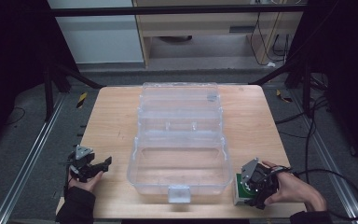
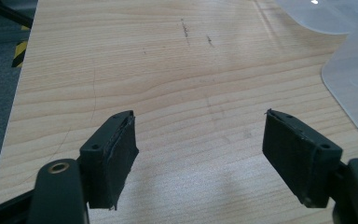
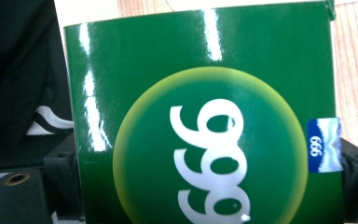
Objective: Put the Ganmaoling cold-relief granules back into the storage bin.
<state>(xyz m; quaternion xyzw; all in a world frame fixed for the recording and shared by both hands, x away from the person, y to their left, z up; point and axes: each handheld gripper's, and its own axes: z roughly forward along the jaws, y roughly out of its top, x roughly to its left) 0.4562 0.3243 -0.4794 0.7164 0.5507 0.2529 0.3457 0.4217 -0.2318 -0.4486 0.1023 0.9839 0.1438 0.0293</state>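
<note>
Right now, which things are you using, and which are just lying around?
In use, most likely:
- green glossy carton printed 999, between the right gripper's jaws
- clear plastic hinged box, open
- left gripper, open

Lying about:
- black cables on the floor
- wooden table

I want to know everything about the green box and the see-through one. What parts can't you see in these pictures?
- Green box, right gripper view: its bottom is cut off by the picture's edge.
- Green box, high view: mostly hidden under the right gripper.
- Clear box, left gripper view: just a corner, cut off at the right edge.
- Clear box, high view: blurry; inside hard to tell.
</note>
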